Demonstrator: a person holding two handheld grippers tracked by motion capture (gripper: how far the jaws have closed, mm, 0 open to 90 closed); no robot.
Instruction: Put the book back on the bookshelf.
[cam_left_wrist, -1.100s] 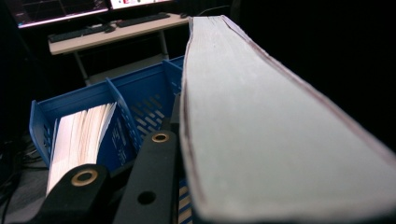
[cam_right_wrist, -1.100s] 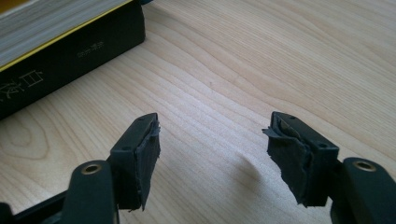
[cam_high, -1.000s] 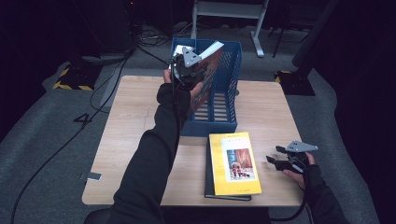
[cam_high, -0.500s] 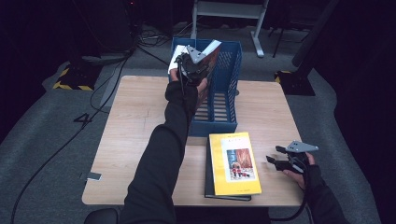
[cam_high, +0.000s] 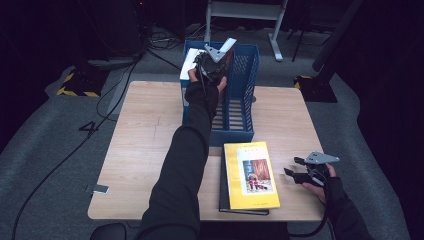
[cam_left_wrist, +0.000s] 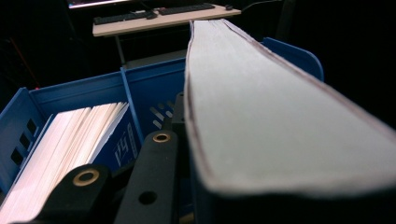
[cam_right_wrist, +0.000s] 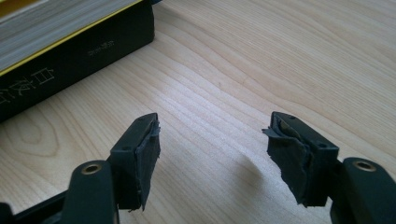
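My left gripper (cam_high: 216, 61) is shut on a thick dark-covered book (cam_high: 228, 56) and holds it upright over the blue slotted crate (cam_high: 246, 90) at the table's far edge. In the left gripper view the book's grey page edge (cam_left_wrist: 261, 116) runs away from me, with a black jaw pressed on its left cover. A white-paged book (cam_left_wrist: 65, 149) stands in the crate's left compartment (cam_high: 189, 67). My right gripper (cam_high: 296, 169) rests open near the table's front right, with bare wood between its torn pads (cam_right_wrist: 212, 158).
A yellow book (cam_high: 250, 175) lies on a black book (cam_high: 222, 186) at the front of the wooden table (cam_high: 145, 145), just left of the right gripper; their spines (cam_right_wrist: 70, 51) face it. Cables and a metal stand lie on the floor beyond.
My left hand has carried the held book a little to the right and slightly lower over the crate. The right gripper has stayed put.
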